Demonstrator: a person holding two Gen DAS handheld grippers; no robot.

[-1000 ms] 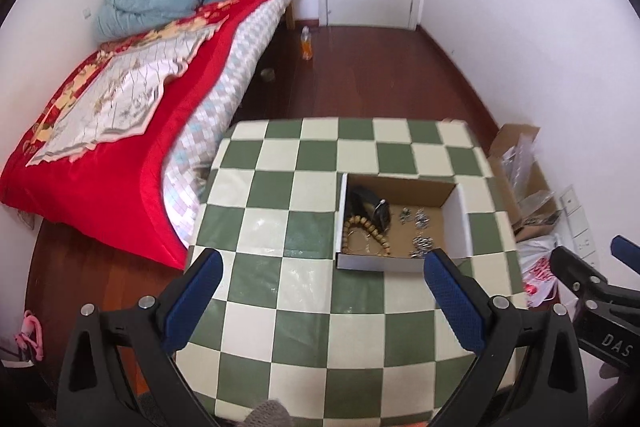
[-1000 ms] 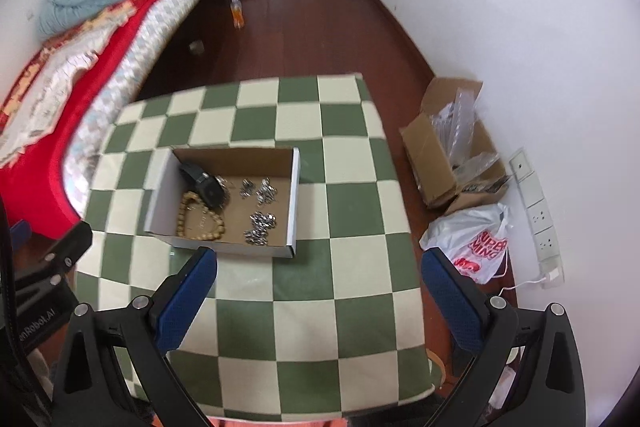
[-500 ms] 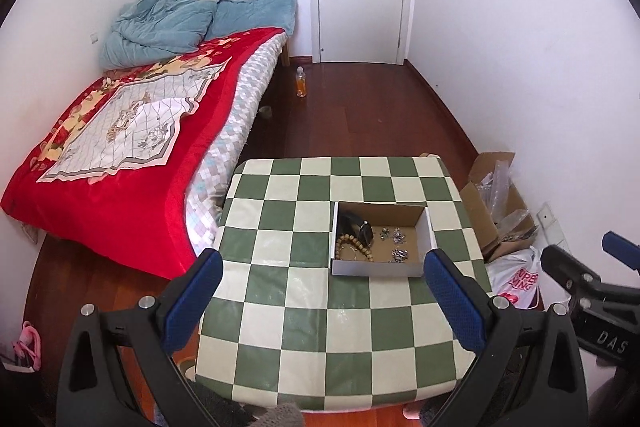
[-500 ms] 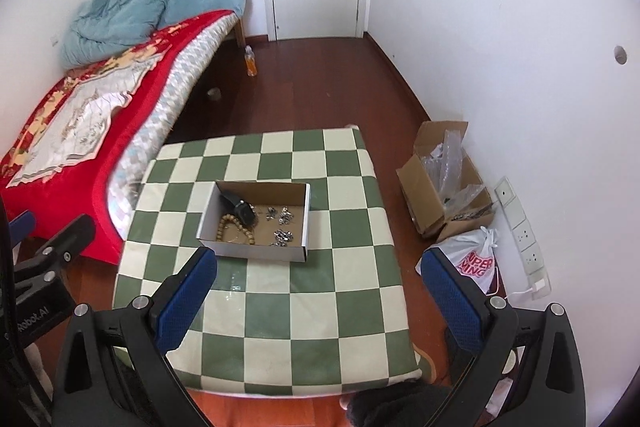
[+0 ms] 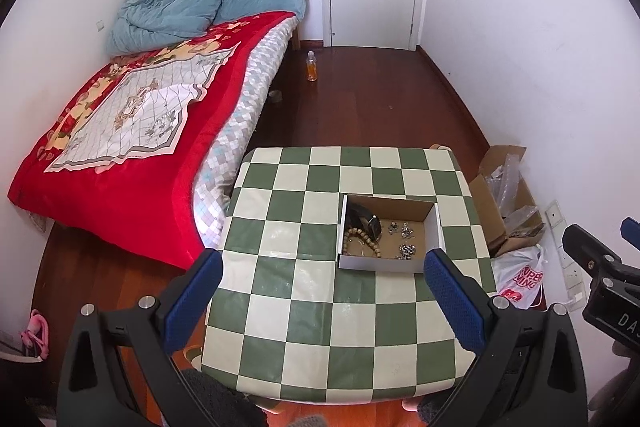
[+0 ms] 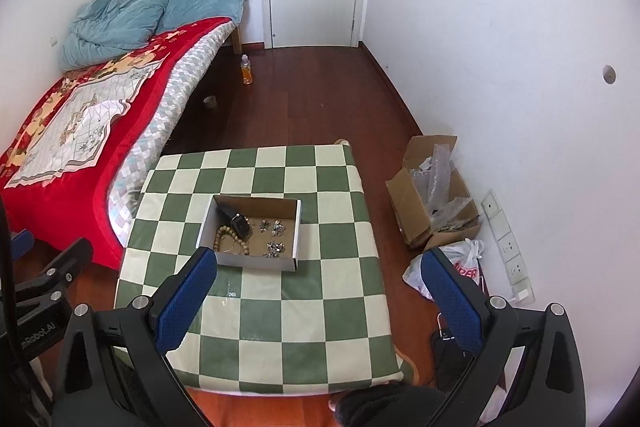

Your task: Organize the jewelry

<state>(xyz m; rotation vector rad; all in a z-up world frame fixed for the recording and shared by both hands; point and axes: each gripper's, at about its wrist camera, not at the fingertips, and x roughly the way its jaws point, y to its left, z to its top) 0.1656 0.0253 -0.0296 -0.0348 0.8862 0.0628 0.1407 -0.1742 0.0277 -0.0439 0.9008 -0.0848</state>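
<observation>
A shallow cardboard box [image 5: 434, 233] [image 6: 297, 227] sits on the green-and-cream checkered table [image 5: 320, 291] [image 6: 328, 291]. Inside lie a wooden bead bracelet [image 5: 357, 241] [image 6: 229, 241], a black watch [image 5: 374, 225] [image 6: 240, 223] and several small silver pieces [image 5: 406, 239] [image 6: 274, 237]. My left gripper [image 5: 320, 301] is open and empty, held high above the table's near side. My right gripper [image 6: 320, 293] is open and empty, also high above the table.
A bed with a red blanket [image 5: 140, 131] [image 6: 76, 123] stands left of the table. An open carton [image 5: 504, 195] [image 6: 428, 195] and a plastic bag [image 5: 520, 275] lie on the floor at the right wall. A bottle [image 5: 311, 66] stands near the door.
Both grippers have risen and pulled back from the table, so the box looks smaller and more of the room shows. The jaws stay open and empty.
</observation>
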